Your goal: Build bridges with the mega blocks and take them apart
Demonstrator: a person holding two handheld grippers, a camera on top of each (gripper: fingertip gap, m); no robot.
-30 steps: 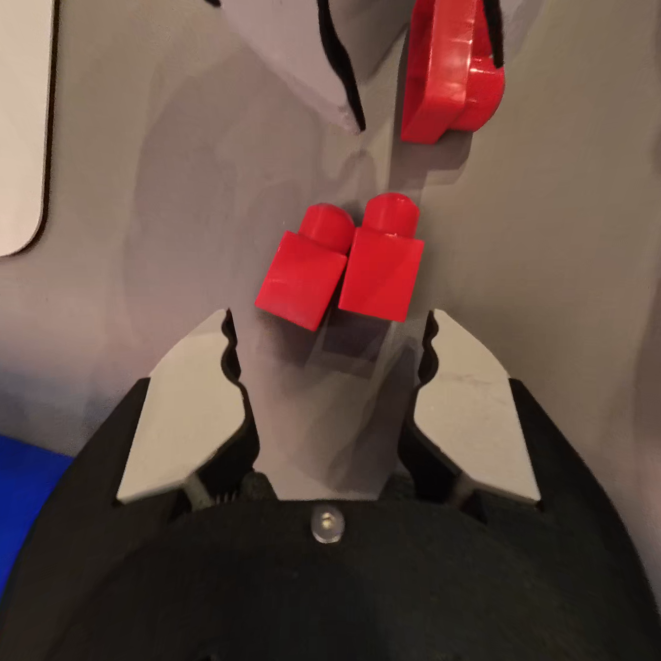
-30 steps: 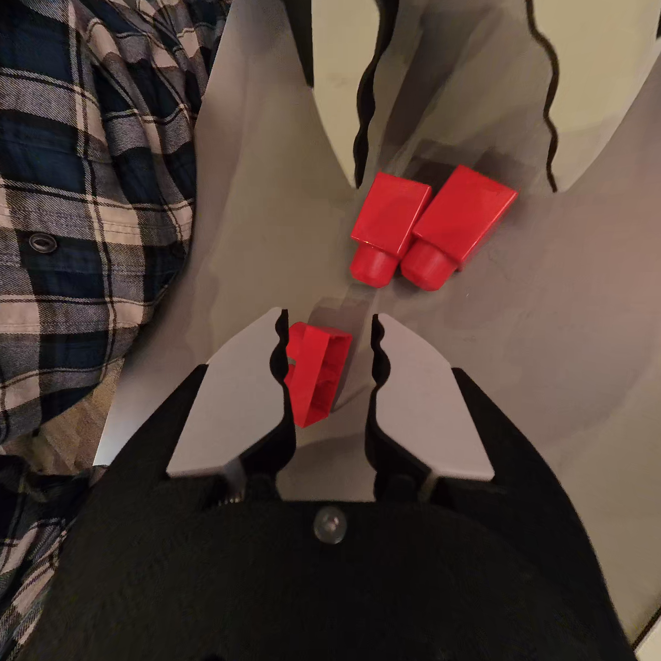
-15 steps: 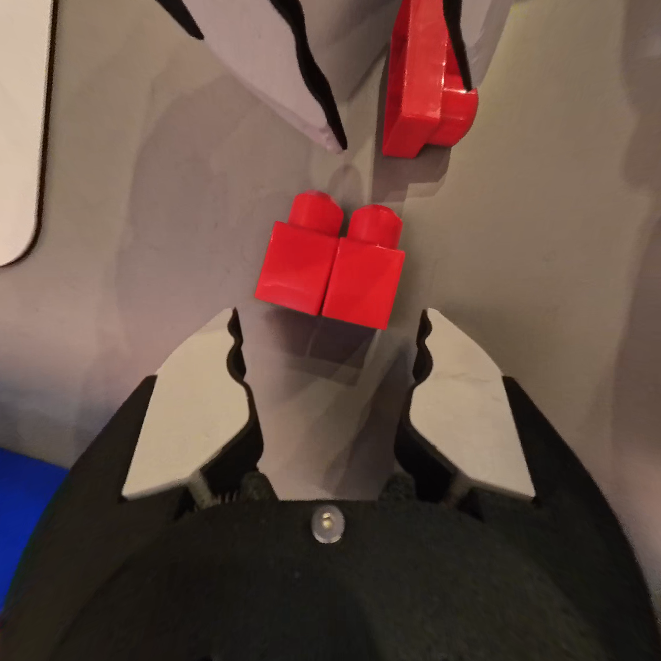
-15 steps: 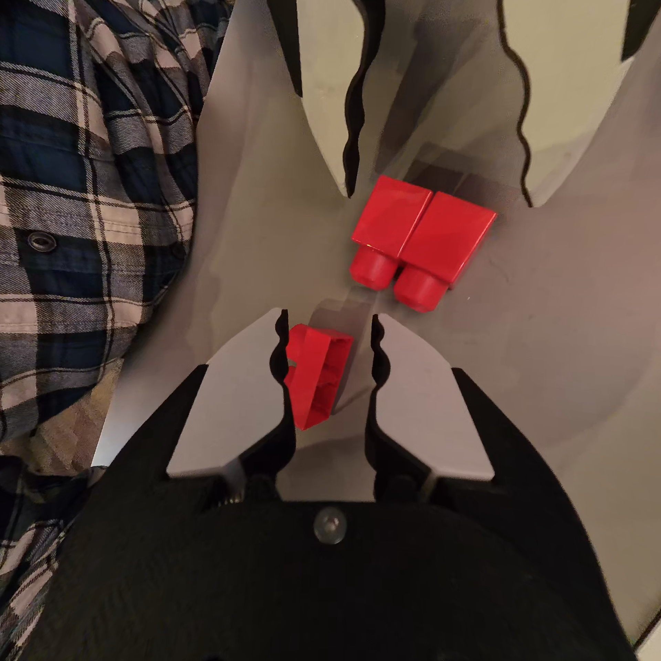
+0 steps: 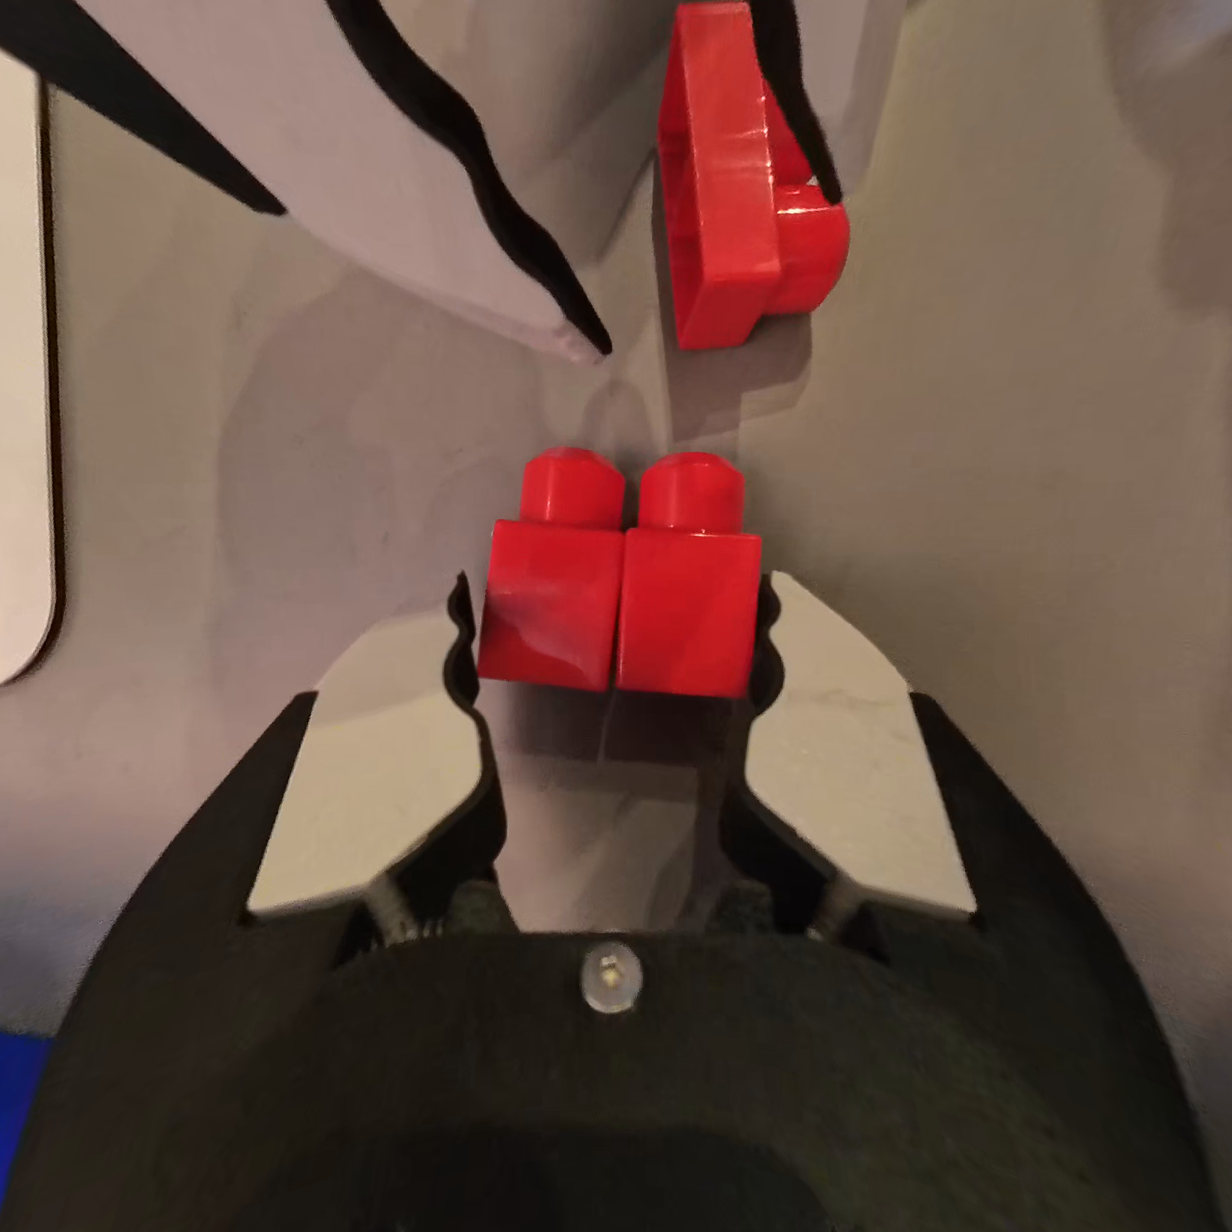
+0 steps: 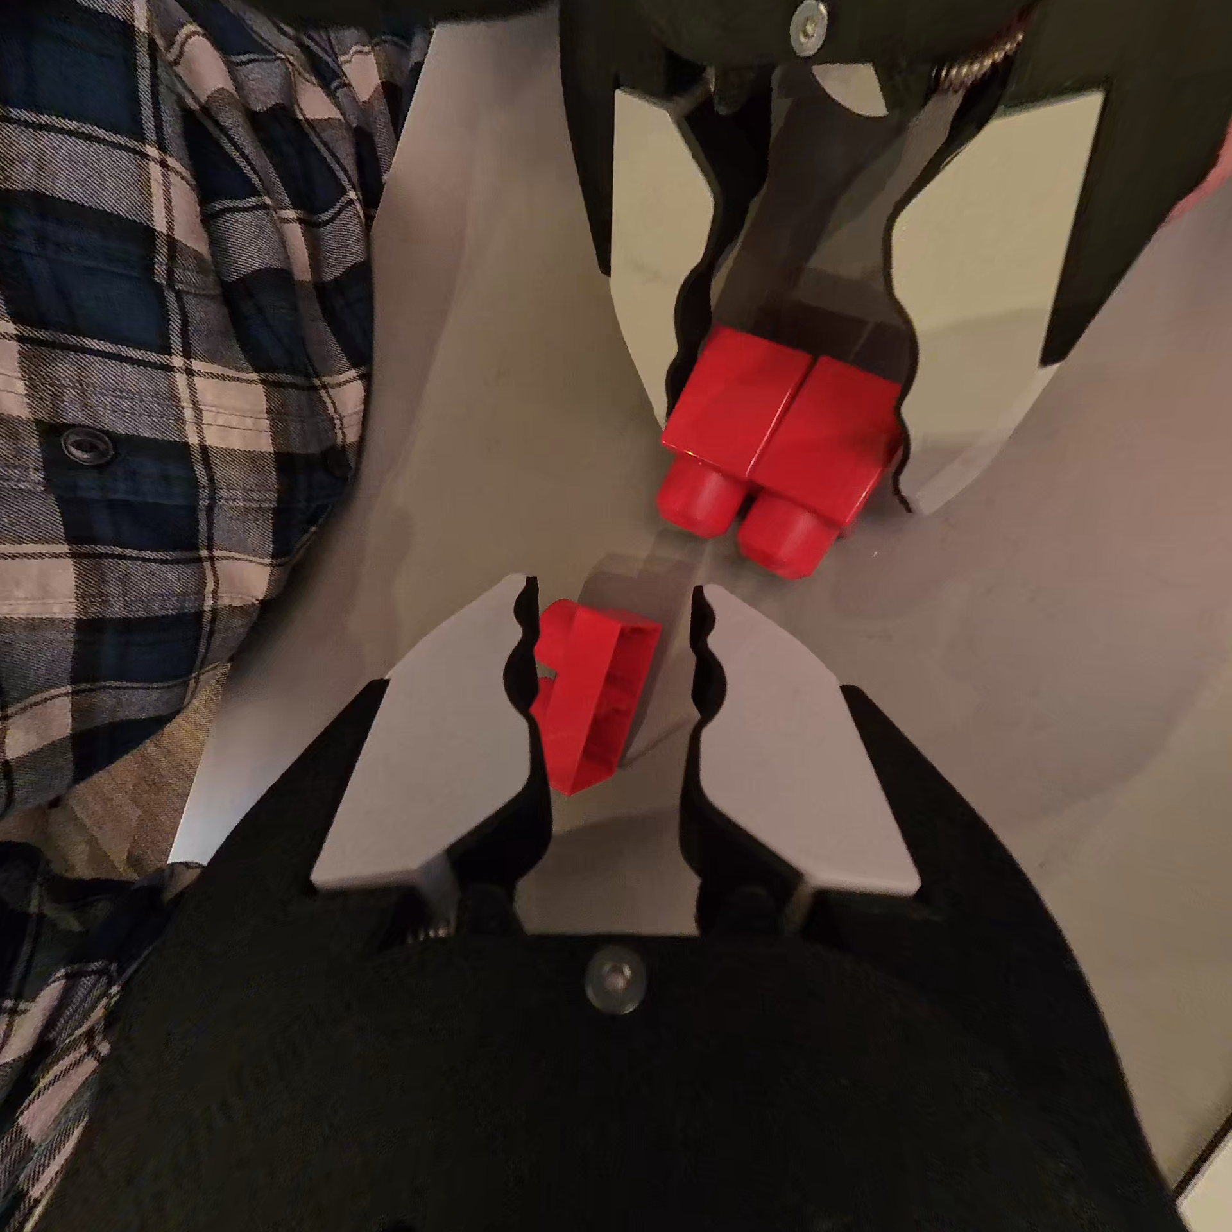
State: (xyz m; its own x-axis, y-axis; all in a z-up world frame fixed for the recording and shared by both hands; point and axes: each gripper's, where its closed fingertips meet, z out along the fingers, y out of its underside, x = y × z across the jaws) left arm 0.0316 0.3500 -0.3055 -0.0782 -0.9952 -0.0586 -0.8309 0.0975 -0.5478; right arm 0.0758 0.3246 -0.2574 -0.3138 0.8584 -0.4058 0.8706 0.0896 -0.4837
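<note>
While no bridge stands anywhere in either view, all three red pieces are loose on the grey bench [image 6: 1000, 667]. I cannot tell whether this is the start of a build or the end of a teardown.

The pair of red one-stud blocks [image 5: 687, 613] lies tipped on its side, the two bodies flush against each other and the studs pointing toward the right tool [image 6: 613, 587]. In the right wrist view the pair sits just beyond that tool, a little to the right. The left tool [image 5: 613, 587] brackets the pair with its jaws set fairly wide. One pad sits against the outer face of a block, while the other shows a thin sliver of space, so it does not look clamped yet.

The wider red block [image 6: 600, 693] stands on edge between the right tool's fingers with its hollow underside showing. It leans on the left finger, and there is a clear gap to the other pad, so this narrower jaw is not gripping it. Whether it touches the bench is unclear.

By my judgement nearly everything remains. The two small blocks must be stood upright as piers, the wider block pressed across their studs, and the bridge then pulled apart. A plaid shirt [image 6: 167, 333] fills the left edge.
</note>
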